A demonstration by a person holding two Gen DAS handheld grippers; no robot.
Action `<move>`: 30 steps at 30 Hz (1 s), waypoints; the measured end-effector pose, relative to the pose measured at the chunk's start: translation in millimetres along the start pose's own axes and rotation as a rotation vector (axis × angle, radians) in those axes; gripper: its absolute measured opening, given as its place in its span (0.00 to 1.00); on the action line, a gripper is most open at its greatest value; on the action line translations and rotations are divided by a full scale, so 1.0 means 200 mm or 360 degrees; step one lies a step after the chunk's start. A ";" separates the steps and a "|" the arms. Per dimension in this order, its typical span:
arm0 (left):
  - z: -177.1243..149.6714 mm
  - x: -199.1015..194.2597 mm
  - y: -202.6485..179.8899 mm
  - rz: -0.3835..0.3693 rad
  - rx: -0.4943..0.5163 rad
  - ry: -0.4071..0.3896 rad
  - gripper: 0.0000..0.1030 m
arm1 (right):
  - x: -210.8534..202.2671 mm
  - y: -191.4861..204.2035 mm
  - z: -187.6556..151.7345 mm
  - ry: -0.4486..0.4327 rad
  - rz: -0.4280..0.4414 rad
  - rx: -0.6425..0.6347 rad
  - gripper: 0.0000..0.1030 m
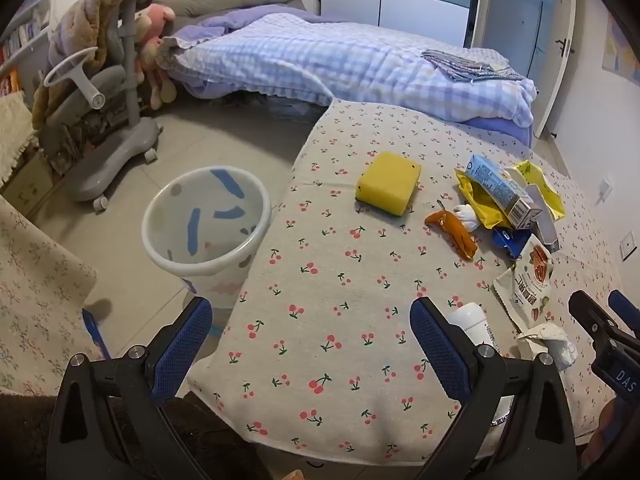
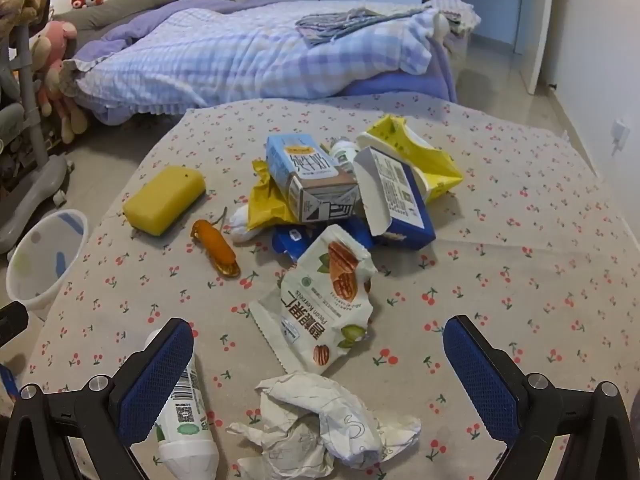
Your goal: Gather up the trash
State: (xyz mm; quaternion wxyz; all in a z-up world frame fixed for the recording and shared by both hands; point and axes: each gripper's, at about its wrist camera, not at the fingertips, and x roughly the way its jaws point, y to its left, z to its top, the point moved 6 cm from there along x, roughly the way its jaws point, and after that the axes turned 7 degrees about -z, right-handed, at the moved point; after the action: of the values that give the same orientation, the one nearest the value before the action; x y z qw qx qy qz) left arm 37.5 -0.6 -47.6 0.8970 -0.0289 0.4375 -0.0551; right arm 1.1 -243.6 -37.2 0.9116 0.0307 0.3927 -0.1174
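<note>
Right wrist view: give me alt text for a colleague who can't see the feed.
The open right tool hangs over a crumpled white paper on a cherry-print tablecloth, holding nothing. Beyond lie a pecan snack bag, a white bottle lying at the left finger, a milk carton, yellow wrappers and a yellow sponge. A white bin stands on the floor at left.

White bottle (image 2: pixel 182 420): partly covered by the near finger in both views; label print too small to read.
Blue wrapper (image 2: pixel 290 240): mostly buried beneath the nut packet (image 2: pixel 326 300).
Waste bin (image 2: pixel 44 258): cut by the right view's left edge.
</note>
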 end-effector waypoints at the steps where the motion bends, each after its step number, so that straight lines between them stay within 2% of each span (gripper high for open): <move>1: 0.00 0.00 0.00 -0.0003 0.0001 -0.0001 0.98 | 0.00 0.00 0.00 0.0001 0.0001 0.0003 1.00; 30: 0.02 -0.03 0.02 -0.0001 -0.0007 -0.0026 0.98 | 0.00 0.01 -0.01 0.0011 -0.0002 -0.0011 1.00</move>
State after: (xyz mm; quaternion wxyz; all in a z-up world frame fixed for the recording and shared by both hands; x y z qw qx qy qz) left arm 38.2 4.3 -41.4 0.9005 -0.0314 0.4304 -0.0541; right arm 0.6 -242.3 -38.5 0.9103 0.0276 0.3962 -0.1167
